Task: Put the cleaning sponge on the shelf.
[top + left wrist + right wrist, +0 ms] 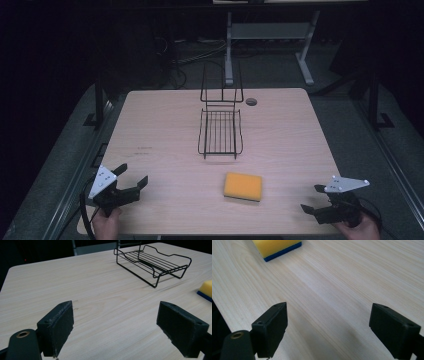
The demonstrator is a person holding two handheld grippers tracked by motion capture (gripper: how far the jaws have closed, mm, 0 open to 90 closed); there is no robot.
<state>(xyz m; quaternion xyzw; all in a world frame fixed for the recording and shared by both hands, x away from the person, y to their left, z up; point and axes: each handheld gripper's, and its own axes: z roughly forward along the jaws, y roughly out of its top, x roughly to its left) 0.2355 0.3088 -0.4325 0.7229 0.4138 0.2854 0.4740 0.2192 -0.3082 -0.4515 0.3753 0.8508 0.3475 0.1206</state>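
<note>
1. Left gripper [134, 176] of mine sits at the near left corner of the table [165, 165], jaws spread wide with nothing between them; in the left gripper view only bare wood lies between the two black pads [58, 326].
2. My left hand [106, 224] holds it from below, at about 6 o'clock of the gripper, at the table's near edge.
3. My right gripper [314, 198] rests at the near right corner, its jaws likewise wide apart and empty, pointing toward 9 o'clock across the table; my right hand [357, 230] grips it from behind.
4. Out from the right gripper, at roughly 10 o'clock, lies the sponge [243, 186], yellow on top with a blue underside, flat on the wood and well apart from both grippers. In the right gripper view it sits at 11 o'clock, ahead of the jaws [277, 248]; in the left gripper view its corner shows at 3 o'clock [206, 290].
5. Beyond the sponge, toward 12 o'clock, stands the black wire rack [220, 131], near the middle of the table and apart from the sponge; its tall back rises at its far end.
6. Just past the rack, at about 1 o'clock of it, a round grommet [251, 101] is set in the tabletop near the far edge.
</note>
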